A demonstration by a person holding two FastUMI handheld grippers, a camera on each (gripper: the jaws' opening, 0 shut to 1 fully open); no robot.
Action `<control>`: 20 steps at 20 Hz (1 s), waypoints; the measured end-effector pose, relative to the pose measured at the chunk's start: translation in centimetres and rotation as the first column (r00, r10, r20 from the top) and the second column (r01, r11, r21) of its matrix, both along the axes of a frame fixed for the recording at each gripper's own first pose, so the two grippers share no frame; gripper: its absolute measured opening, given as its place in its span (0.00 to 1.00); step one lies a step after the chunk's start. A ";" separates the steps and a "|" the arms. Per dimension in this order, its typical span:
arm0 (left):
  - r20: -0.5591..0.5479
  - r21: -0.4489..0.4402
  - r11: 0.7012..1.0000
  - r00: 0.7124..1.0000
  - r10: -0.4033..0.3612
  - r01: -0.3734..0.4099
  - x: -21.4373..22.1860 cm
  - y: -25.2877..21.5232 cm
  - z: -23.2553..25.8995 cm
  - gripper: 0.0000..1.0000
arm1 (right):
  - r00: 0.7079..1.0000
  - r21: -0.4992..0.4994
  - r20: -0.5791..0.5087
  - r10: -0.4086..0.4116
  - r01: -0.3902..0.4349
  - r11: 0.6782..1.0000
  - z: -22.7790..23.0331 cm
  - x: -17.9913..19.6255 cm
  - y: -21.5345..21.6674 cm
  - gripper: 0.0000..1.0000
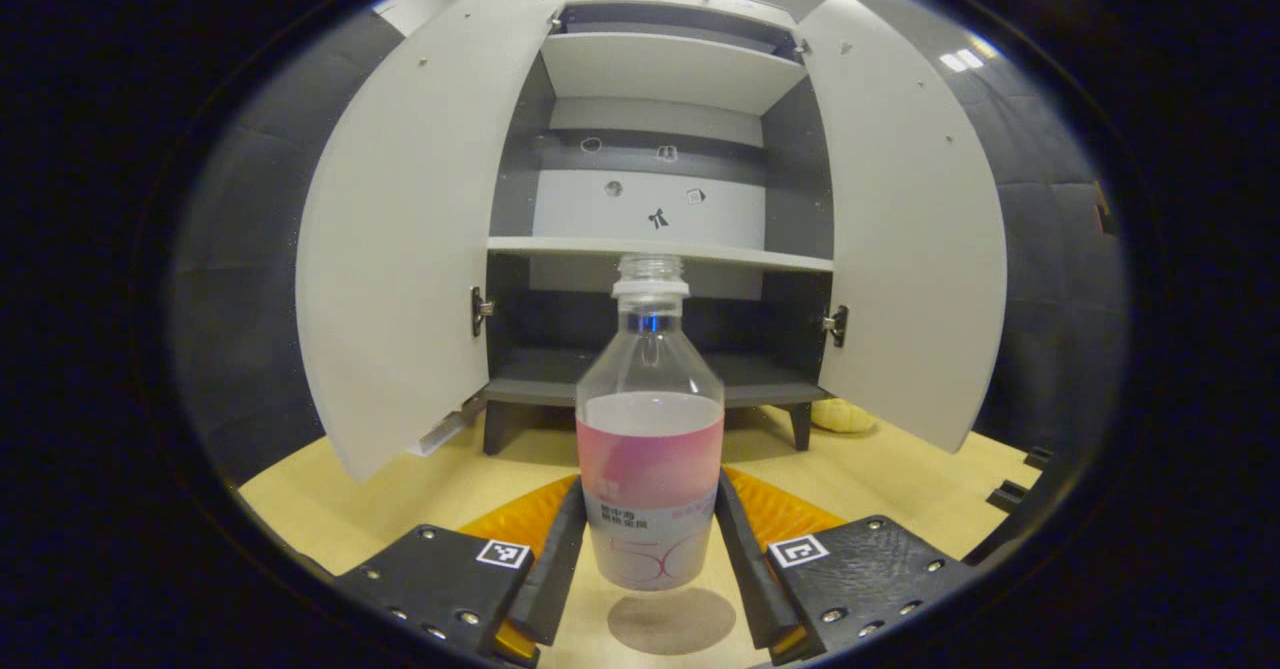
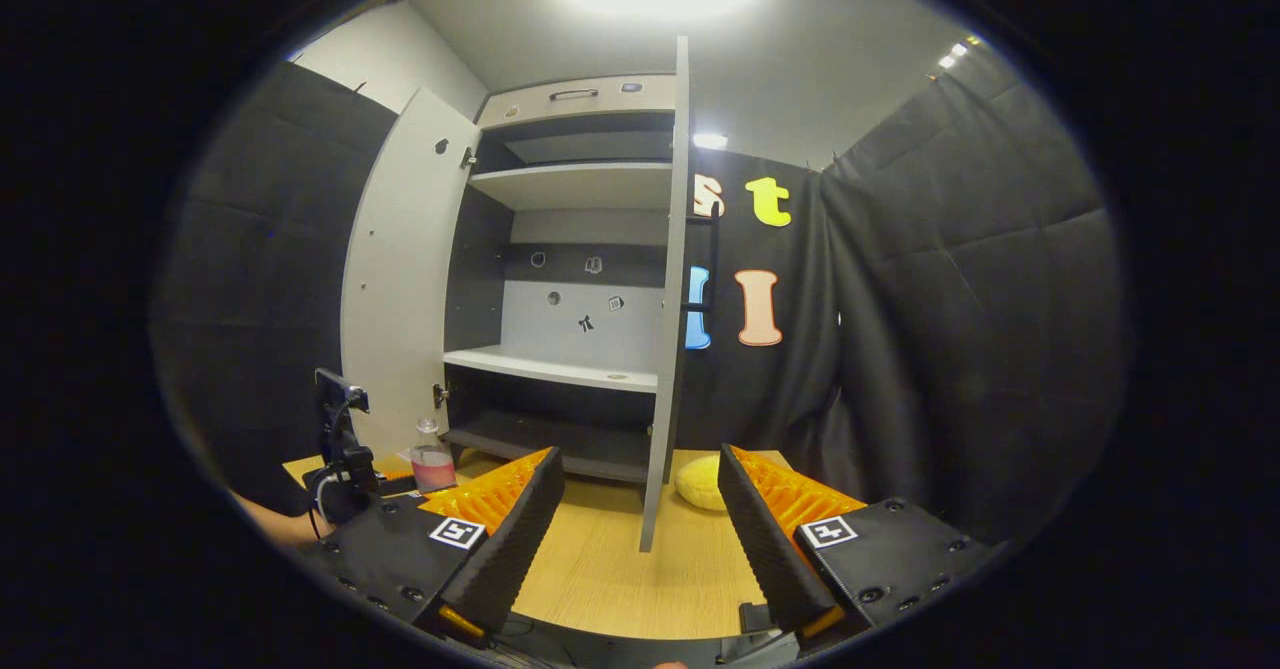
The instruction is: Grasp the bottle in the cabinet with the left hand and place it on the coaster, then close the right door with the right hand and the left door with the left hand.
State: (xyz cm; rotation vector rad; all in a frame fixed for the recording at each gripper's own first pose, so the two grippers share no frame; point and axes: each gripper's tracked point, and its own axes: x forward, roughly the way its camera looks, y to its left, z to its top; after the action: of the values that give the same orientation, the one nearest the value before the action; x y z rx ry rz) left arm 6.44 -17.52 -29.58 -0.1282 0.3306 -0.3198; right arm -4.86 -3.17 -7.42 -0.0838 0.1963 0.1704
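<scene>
Left gripper point(image 1: 650, 539) with jaws closed on the clear plastic bottle with a pink label point(image 1: 650, 449), holding it upright just above the round grey coaster point(image 1: 671, 620) on the light wooden worktop point(image 1: 400, 499). Behind it, the tall grey and white cabinet point(image 1: 655, 249) with its left door point(image 1: 400, 249) and right door point(image 1: 910, 239) both swung wide. Right gripper point(image 2: 640, 529) with jaws open and holding nothing, low over the worktop, close to the right door's edge and a soft yellow thing point(image 2: 700, 481).

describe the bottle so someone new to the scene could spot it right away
Find the grey cabinet with both doors swung open on the wooden table. In front of it, a clear bottle sits between the left hand-held gripper fingers. It has a pink label band and no cap.
</scene>
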 end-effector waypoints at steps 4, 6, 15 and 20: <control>-0.021 0.015 1.000 1.000 -0.012 0.012 -1.0 -1.3 -2.5 0.71 | 1.000 -0.012 -0.011 0.003 -0.003 1.000 -0.1 0.0 -0.4 0.96; -0.032 0.028 0.999 0.999 -0.018 0.019 -1.2 -1.7 -3.5 0.71 | 1.000 -0.002 -0.012 0.004 -0.004 1.000 -0.1 0.1 -0.3 0.98; -0.109 0.057 0.998 0.994 0.018 -0.011 -3.0 -1.3 -7.3 0.71 | 0.999 0.012 -0.036 0.005 -0.004 1.000 -0.8 0.5 -0.8 0.99; -0.112 0.078 0.997 0.994 0.019 -0.010 -4.8 -1.4 -7.3 0.79 | 0.999 0.020 -0.037 0.009 -0.008 1.000 -0.8 0.8 -0.9 0.98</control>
State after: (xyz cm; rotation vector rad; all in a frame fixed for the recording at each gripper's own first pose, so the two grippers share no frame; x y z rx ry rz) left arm 1.61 -18.91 -36.84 -0.0729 0.4531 -0.2854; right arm -4.05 -4.09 -8.27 -0.0619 0.2310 0.1822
